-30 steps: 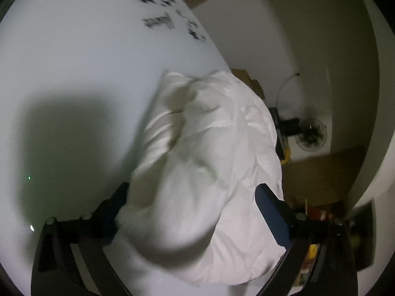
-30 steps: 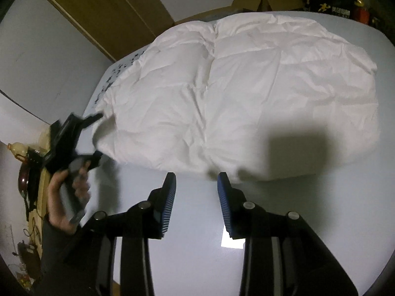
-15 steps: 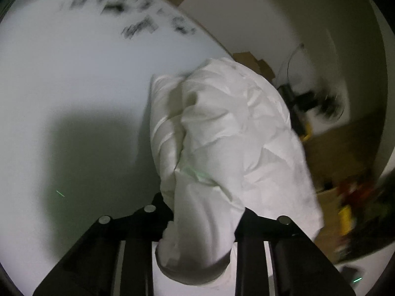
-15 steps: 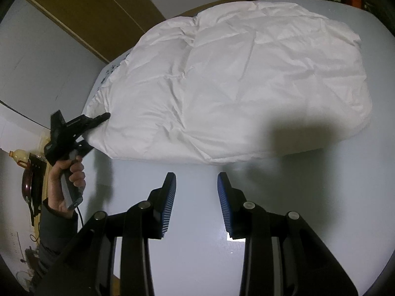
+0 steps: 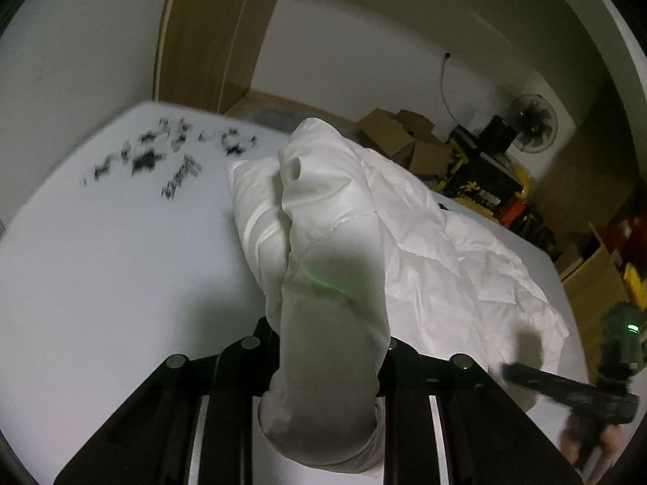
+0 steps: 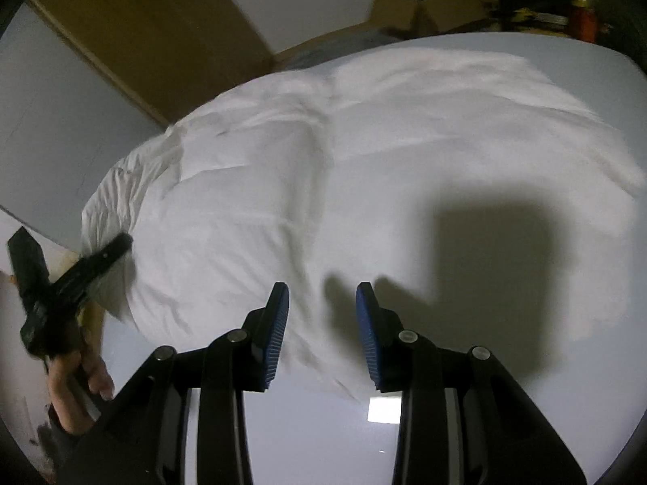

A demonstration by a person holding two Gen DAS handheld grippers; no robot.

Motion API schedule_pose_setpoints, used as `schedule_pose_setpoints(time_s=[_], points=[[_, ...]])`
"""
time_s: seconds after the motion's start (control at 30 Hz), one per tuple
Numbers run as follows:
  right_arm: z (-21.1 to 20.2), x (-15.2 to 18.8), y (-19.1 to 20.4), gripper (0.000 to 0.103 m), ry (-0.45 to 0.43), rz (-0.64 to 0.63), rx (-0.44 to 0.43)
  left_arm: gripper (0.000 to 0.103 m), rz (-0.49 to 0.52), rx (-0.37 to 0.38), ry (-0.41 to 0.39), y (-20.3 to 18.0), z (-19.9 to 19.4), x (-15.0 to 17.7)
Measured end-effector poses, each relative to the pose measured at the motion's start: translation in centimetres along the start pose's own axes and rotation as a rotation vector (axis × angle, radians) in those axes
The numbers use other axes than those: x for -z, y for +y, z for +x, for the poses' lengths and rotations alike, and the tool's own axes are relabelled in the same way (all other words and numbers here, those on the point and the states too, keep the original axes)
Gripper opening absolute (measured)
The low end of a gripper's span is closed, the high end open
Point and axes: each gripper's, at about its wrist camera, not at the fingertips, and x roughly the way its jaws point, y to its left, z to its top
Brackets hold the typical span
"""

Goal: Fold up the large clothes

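A large white puffy garment (image 6: 364, 169) lies spread on a pale table (image 6: 445, 444). In the left wrist view its near edge (image 5: 331, 323) rises bunched between my fingers. My left gripper (image 5: 329, 347) is shut on that edge and holds it off the table; it also shows in the right wrist view (image 6: 117, 246) at the garment's left corner. My right gripper (image 6: 322, 323) is open and empty, its blue pads just over the garment's near edge. It shows blurred in the left wrist view (image 5: 525, 372) at the far right.
Black markings (image 5: 149, 157) cover the table's far left corner. Cardboard boxes (image 5: 400, 137), a black and yellow box (image 5: 481, 186) and a fan (image 5: 529, 121) stand on the floor beyond the table. A wooden door frame (image 5: 210, 40) is behind.
My left gripper has closed on the garment's edge and lifted it, tilting upward. My right gripper has moved forward until its pads are over the garment's near edge.
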Motion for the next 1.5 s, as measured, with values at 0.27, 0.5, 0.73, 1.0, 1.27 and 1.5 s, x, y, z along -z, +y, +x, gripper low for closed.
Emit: schedule_pose_setpoints(time_s=[0.27,0.5,0.73,1.0,1.27,1.5], points=[[2.2,-1.6,2.5,0.036,-0.015,-0.039,0.045,0.021,0.015,-0.022,-0.003,-1.3,-0.4,-0.1],[5.2,0.2,2.2,0.036,0.115,-0.067,0.022,0.021,0.055,-0.038,-0.040,-3.4,-1.4,0.0],[6.4,3.2,2.6,0.039,0.107,-0.167,-0.042,0.021,0.137,-0.017,-0.060,-9.3,-2.9,-0.6],[-3.2,1.6,-10.0,0.040,-0.192,0.170,-0.116,0.022,0.201,0.010,-0.093,-17.5,-4.8,-1.2],[0.2,0.9,-15.5,0.040,-0.076,0.242,-0.126,0.022,0.288,-0.001,-0.090,-25.7,-5.3,0.6],[-5.9,7.2,-16.1,0.045,-0.256,0.326,-0.247,0.022,0.388,0.029,-0.028,-34.5,-1.6,4.7]])
